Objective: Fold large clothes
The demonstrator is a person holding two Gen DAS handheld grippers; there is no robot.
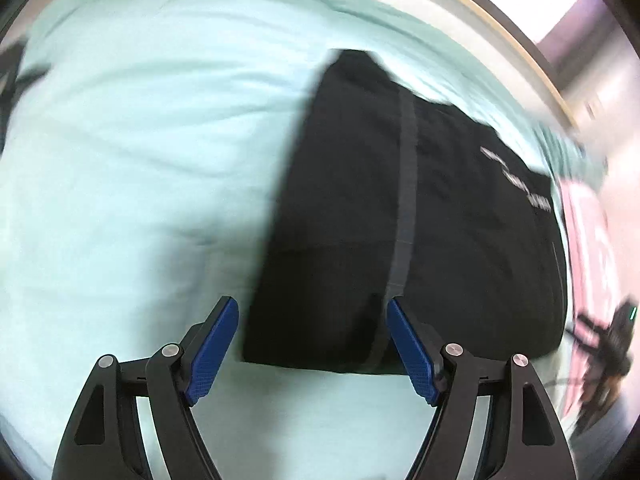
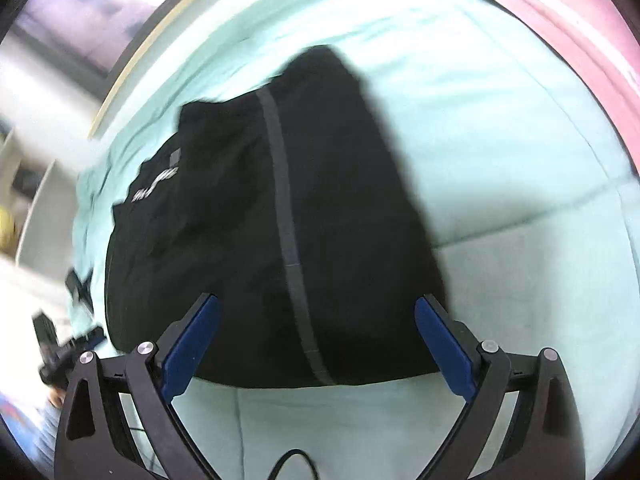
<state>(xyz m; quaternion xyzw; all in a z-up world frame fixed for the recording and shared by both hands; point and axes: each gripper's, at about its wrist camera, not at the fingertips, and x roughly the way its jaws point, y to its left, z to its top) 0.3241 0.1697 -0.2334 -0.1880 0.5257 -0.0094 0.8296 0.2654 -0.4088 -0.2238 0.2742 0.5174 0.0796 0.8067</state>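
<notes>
A black garment (image 1: 360,216) with a grey stripe and white lettering lies folded flat on the pale mint sheet (image 1: 140,160). It also shows in the right wrist view (image 2: 224,216). My left gripper (image 1: 312,308) is open and empty, held above the garment's near left edge. My right gripper (image 2: 318,304) is open and empty, held above the garment's near edge, its jaws spanning the grey stripe. Both views are blurred by motion.
The sheet (image 2: 500,140) covers a bed with a wooden edge (image 1: 500,28) at the far side. A pink cloth (image 2: 560,12) lies at the right. The other gripper shows at the side of each view (image 1: 612,344) (image 2: 56,352).
</notes>
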